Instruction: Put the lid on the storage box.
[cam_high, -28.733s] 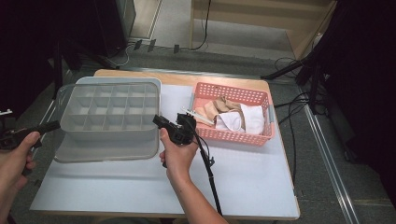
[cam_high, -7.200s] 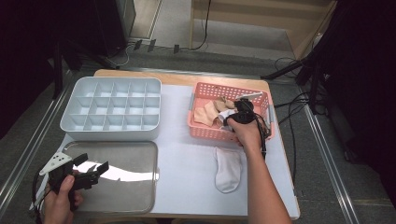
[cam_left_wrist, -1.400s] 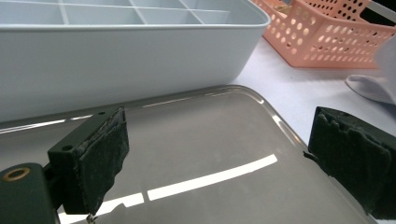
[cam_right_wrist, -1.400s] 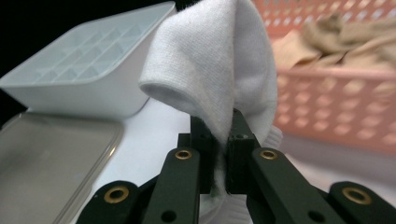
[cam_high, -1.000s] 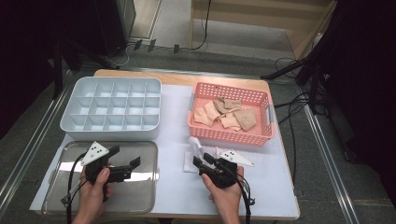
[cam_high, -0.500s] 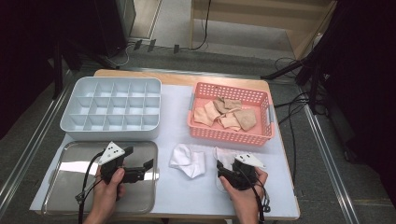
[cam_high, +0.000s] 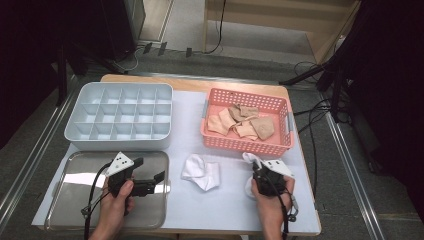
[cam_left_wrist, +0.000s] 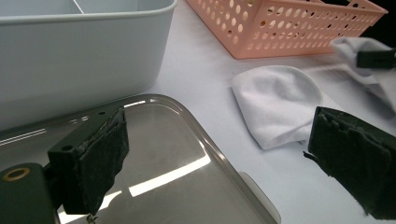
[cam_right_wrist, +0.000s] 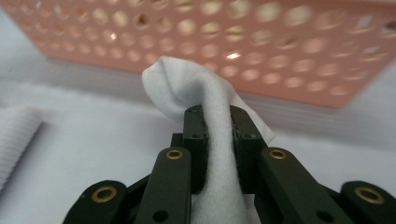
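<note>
1. High view: the right gripper (cam_high: 261, 172) pinches a white sock (cam_high: 248, 159) at 5 o'clock of the sheet, just below the basket (cam_high: 247, 145). A second sock (cam_high: 201, 172) lies loose at centre. The left gripper (cam_high: 150, 182) hangs open over the tray (cam_high: 65, 195).
2. Left gripper view: jaws wide, nothing between them — a careless sweep could drag the loose sock.
3. Right gripper view: jaws have just closed on a thin fold — it may slip. White sheet, dark room around.

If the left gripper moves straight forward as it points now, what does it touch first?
Probably the loose white sock lying on the table; the left gripper has open jaws aimed at it over the metal tray's corner.
</note>
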